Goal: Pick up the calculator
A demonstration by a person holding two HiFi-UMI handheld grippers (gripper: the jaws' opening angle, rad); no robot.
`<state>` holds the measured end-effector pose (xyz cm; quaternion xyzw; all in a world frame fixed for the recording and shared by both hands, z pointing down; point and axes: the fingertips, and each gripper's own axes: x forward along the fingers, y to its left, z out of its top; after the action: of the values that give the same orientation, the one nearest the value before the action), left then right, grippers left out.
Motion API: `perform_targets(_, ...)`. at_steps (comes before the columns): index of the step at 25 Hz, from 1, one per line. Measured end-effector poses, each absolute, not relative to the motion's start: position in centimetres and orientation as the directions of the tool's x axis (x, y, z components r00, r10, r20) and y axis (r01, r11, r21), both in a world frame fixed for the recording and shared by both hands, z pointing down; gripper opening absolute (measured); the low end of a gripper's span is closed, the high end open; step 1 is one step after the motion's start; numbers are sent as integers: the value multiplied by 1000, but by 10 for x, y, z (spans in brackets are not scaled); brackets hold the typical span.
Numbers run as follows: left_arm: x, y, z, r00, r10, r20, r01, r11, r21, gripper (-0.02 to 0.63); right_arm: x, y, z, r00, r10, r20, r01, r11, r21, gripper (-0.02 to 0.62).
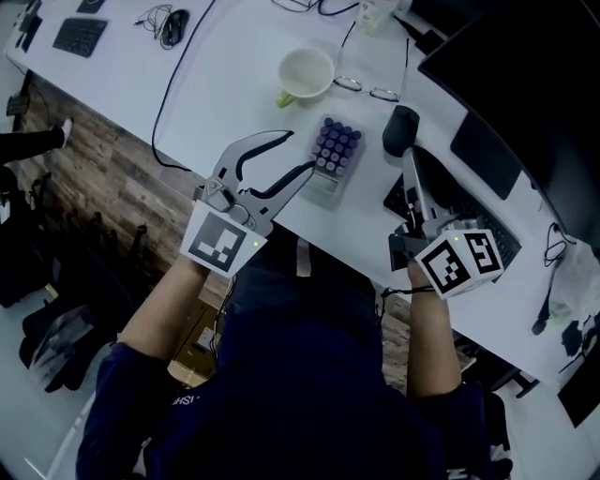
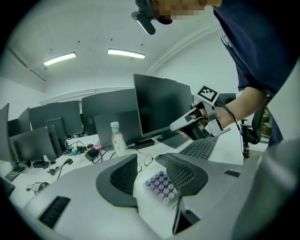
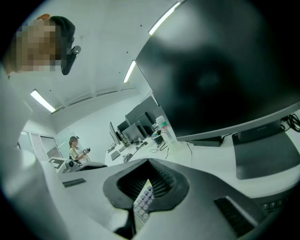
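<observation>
The calculator (image 1: 333,155), grey with rows of purple keys, lies flat on the white desk (image 1: 225,84) near its front edge. My left gripper (image 1: 300,150) is open just left of it, jaw tips level with its left side and not touching. In the left gripper view the calculator (image 2: 161,185) shows on the desk beyond the gap between the spread jaws of that gripper (image 2: 149,161). My right gripper (image 1: 409,159) is shut and empty, right of the calculator beside a black mouse (image 1: 400,129). In its own view, the right gripper (image 3: 148,161) has closed tips, and the calculator (image 3: 144,200) shows below them.
A pale green mug (image 1: 307,73) and glasses (image 1: 366,89) lie behind the calculator. A black keyboard (image 1: 469,225) and a large monitor (image 1: 525,84) fill the right side. A bottle (image 2: 118,139) and cables (image 1: 169,23) sit farther back. A person (image 3: 75,150) stands far off.
</observation>
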<state>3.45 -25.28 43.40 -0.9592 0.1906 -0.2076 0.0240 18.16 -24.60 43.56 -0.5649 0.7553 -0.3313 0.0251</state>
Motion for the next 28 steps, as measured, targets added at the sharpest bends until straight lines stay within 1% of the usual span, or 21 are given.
perform_targets(11,34,-235,488,875,-207,437,-184,-978,-95,204,181,-229,477,-250,-880,405,-860,10,-510,5)
perform_targets(17,29,-221,520,852,-135,505,-122,-991,-60,204,184,-218,493,-207,-882,423,-861,-41,-508,5)
perform_targets(28,33,-192,546,845,-55,533,-26,-998,-63,204,181,-194,517,-177,-880,441,-849,-91,-521,5)
